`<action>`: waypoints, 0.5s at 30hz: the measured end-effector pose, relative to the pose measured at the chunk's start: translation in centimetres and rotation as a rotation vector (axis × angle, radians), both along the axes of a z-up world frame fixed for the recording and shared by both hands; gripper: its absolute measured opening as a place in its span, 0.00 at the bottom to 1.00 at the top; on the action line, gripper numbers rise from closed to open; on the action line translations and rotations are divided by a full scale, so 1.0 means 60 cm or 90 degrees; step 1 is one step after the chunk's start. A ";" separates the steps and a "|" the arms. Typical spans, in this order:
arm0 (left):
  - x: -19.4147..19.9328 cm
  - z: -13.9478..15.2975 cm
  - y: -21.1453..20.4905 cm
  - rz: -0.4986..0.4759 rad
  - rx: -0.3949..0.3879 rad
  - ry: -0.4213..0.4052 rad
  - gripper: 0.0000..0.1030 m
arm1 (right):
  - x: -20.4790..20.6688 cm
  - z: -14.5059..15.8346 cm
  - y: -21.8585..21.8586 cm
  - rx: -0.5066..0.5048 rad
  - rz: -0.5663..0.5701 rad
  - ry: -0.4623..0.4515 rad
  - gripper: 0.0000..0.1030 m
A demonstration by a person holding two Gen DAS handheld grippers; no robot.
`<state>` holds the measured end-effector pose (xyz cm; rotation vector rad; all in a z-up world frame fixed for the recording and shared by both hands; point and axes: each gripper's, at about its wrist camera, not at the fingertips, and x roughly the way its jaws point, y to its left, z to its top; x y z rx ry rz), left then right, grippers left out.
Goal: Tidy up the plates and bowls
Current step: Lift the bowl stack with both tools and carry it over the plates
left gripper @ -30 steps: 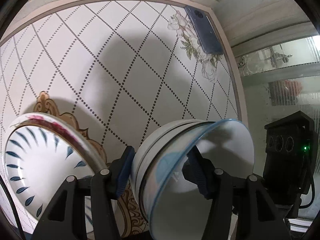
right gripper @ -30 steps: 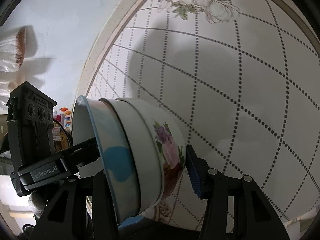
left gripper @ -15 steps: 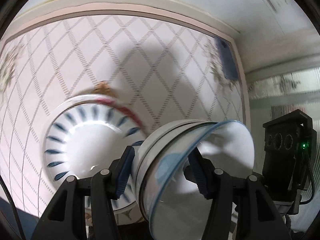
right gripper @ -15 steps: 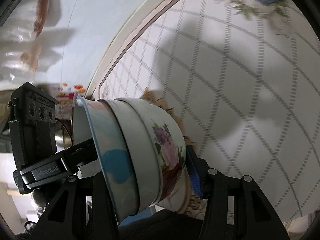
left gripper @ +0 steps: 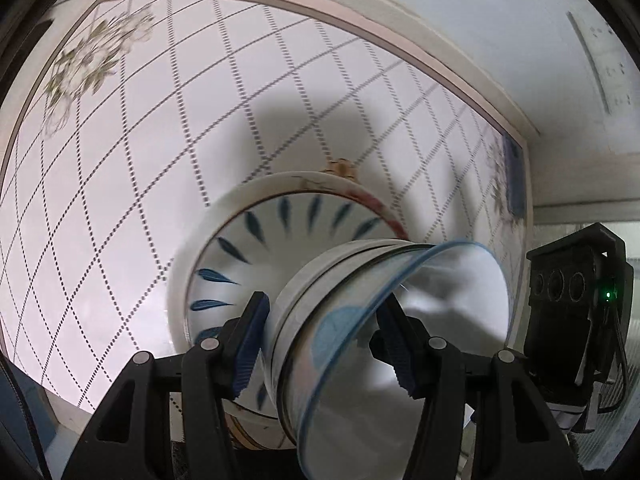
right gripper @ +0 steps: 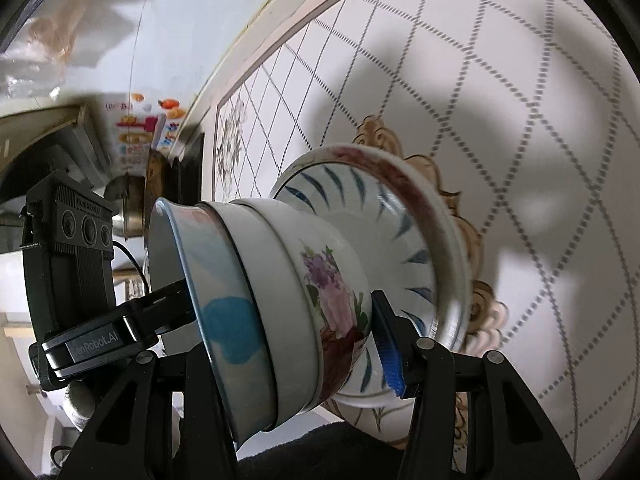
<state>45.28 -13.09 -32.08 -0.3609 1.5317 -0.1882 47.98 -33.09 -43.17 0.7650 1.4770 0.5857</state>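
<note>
Much is hidden: in the left wrist view the stack of bowls (left gripper: 384, 336) fills the gap of the left gripper (left gripper: 328, 340) and covers the lower right of the plates (left gripper: 256, 264) beyond its fingertips, whose bottom edge is lost behind the fingers. Motion blur smears the plates' blue leaf marks and the diamond-patterned tablecloth (left gripper: 152, 152) ahead. The left gripper is clamped on the nested bowls, one pad outside the wall, the other inside the blue-rimmed innermost bowl. The stack lies on its side, mouth to the gripper's right, base to its left. In the right wrist view the right gripper (right gripper: 288, 340) is closed across the stack of bowls (right gripper: 280, 308), whose flowered base points right toward the plates (right gripper: 404, 240) just past the fingertips; contact cannot be made out.
</note>
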 end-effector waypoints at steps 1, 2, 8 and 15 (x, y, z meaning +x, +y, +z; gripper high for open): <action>0.000 -0.005 0.008 0.006 -0.001 0.004 0.52 | 0.003 -0.005 0.008 0.000 0.006 0.002 0.51; 0.000 -0.008 0.013 0.010 -0.002 0.006 0.52 | 0.007 -0.009 0.016 -0.002 0.009 0.005 0.51; -0.001 -0.022 0.032 0.025 -0.002 0.014 0.52 | 0.014 -0.026 0.044 -0.012 0.024 0.014 0.51; -0.001 -0.032 0.032 0.026 -0.002 0.021 0.52 | 0.018 -0.038 0.055 -0.024 0.023 0.018 0.51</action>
